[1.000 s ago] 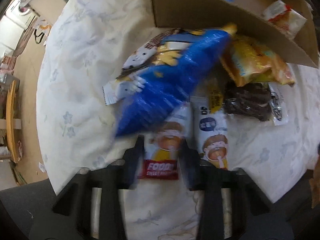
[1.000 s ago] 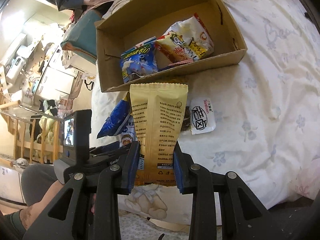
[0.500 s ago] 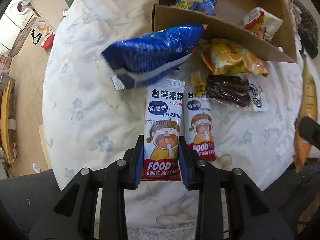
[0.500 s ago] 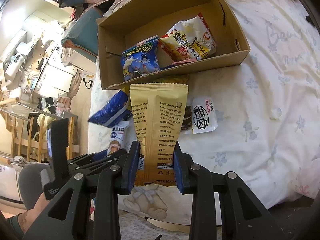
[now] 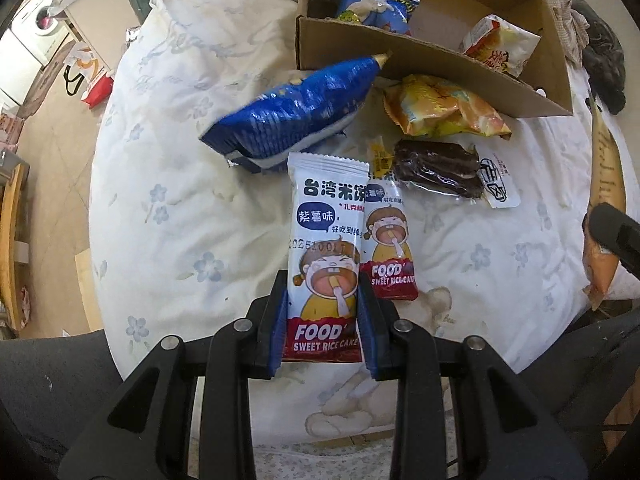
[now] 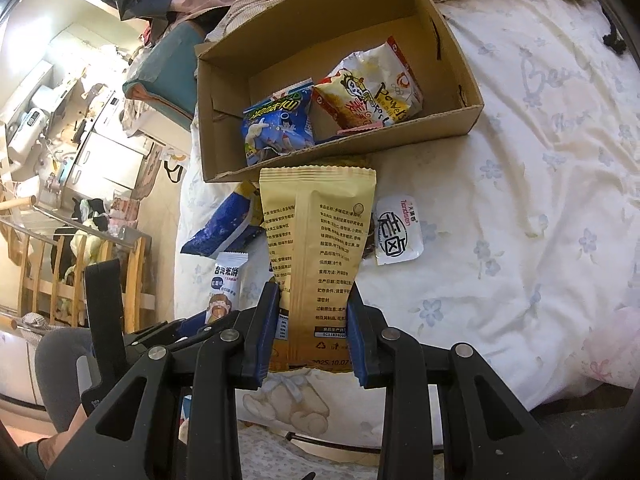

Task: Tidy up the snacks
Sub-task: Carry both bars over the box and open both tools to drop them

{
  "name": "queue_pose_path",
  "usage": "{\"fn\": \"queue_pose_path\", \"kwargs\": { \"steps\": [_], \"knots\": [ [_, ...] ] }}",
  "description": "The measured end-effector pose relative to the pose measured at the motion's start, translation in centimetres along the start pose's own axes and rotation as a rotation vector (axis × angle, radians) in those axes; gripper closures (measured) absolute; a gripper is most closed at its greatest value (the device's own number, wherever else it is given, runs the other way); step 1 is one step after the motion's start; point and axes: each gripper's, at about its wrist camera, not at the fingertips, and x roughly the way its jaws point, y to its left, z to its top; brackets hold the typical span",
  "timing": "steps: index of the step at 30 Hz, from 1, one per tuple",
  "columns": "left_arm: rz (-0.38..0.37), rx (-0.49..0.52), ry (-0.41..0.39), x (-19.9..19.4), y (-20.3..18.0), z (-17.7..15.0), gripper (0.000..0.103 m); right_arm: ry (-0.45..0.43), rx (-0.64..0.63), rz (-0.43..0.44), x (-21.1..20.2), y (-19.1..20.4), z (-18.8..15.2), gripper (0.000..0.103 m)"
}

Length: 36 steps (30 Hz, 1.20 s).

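Note:
My left gripper (image 5: 322, 300) is shut on a white sweet rice cake packet (image 5: 326, 248), lifted above the flowered sheet. A second rice cake packet (image 5: 390, 248) lies just right of it on the sheet. My right gripper (image 6: 312, 312) is shut on a tan snack packet (image 6: 320, 248), held upright in front of the cardboard box (image 6: 440, 120). Inside the box are a blue bag (image 6: 280, 124) and a white and red bag (image 6: 372, 88). The left gripper and its packet (image 6: 226, 284) show at the lower left of the right wrist view.
On the sheet before the box lie a large blue chip bag (image 5: 296, 116), a yellow-orange bag (image 5: 444, 112), a dark brown snack in clear wrap (image 5: 436, 168) and a small white sachet (image 6: 398, 236). The bed edge (image 5: 100, 220) drops to the floor at left. A person's knee (image 6: 60, 364) is at lower left.
The left gripper rose with the rice cake packet, which pulled out from under the blue chip bag; that bag flipped and settled on the sheet. The right gripper and tan packet stayed still.

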Motion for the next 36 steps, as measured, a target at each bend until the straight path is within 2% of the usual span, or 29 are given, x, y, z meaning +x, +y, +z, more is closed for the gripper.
{"fn": "queue_pose_path", "kwargs": {
  "steps": [4,8,13,15,17,21,36],
  "knots": [
    [-0.02,0.006,-0.029,-1.5,-0.5,-0.6,0.076,-0.027,-0.001,0.016,-0.8,0.1,0.0,0.07],
    [-0.093,-0.008,-0.029,-3.6,-1.7,-1.5,0.076,-0.058,0.005,0.032,-1.7,0.1,-0.1,0.07],
    [-0.088,0.038,-0.136,-7.5,-2.9,-1.8,0.076,-0.097,0.016,0.051,-2.6,0.1,0.2,0.07],
    [-0.06,0.079,-0.206,-9.0,-3.3,-1.2,0.076,-0.094,0.022,0.065,-2.6,0.1,0.3,0.07],
    [-0.032,0.098,-0.242,-9.7,-3.4,-0.3,0.076,-0.099,0.019,0.065,-2.6,0.3,0.5,0.07],
    [-0.021,0.091,-0.278,-10.7,-2.8,1.9,0.076,-0.118,0.005,0.077,-2.9,0.7,0.9,0.07],
    [-0.005,0.097,-0.31,-10.0,-2.4,8.4,0.076,-0.169,0.02,0.081,-3.5,0.2,5.2,0.07]
  ]
}}
